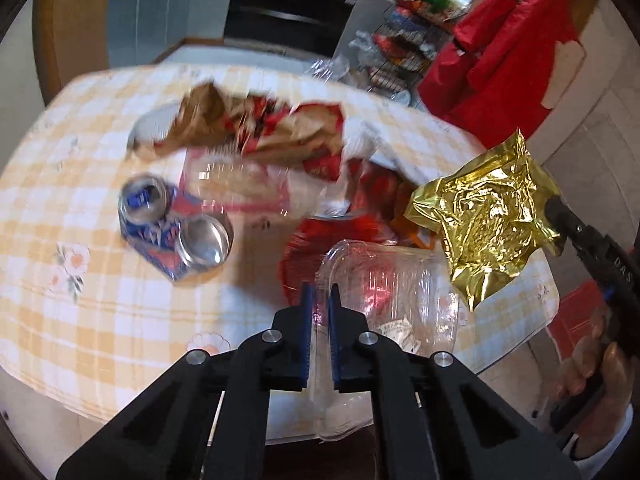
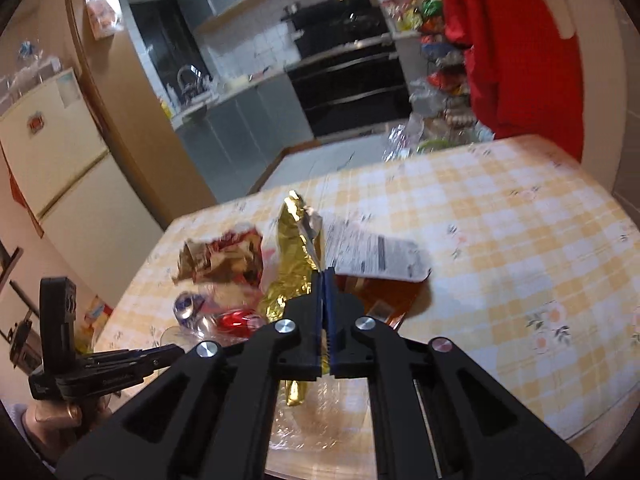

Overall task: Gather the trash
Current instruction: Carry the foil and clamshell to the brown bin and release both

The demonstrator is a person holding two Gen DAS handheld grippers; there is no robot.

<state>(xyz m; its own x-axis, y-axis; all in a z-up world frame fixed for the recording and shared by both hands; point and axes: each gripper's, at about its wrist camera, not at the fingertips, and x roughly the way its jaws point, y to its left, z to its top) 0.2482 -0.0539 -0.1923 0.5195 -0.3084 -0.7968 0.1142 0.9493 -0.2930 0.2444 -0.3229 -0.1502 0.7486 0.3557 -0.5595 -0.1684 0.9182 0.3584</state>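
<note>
My left gripper (image 1: 320,300) is shut on the rim of a clear plastic container (image 1: 396,280) and holds it at the table's near edge. My right gripper (image 2: 323,280) is shut on a crumpled gold foil wrapper (image 2: 294,252), which hangs in the air at the right of the left wrist view (image 1: 488,224). On the yellow checked tablecloth (image 1: 80,184) lie a crushed blue can (image 1: 168,232), a brown and red paper bag (image 1: 264,128) and red wrappers (image 1: 368,192). A white printed wrapper (image 2: 376,256) lies behind the foil.
A red garment (image 1: 512,40) hangs past the table's far right. A wire rack (image 1: 404,52) with packets stands behind the table. Kitchen cabinets, an oven (image 2: 344,80) and a fridge (image 2: 52,152) are farther back. The table's rounded edge (image 2: 600,420) is near.
</note>
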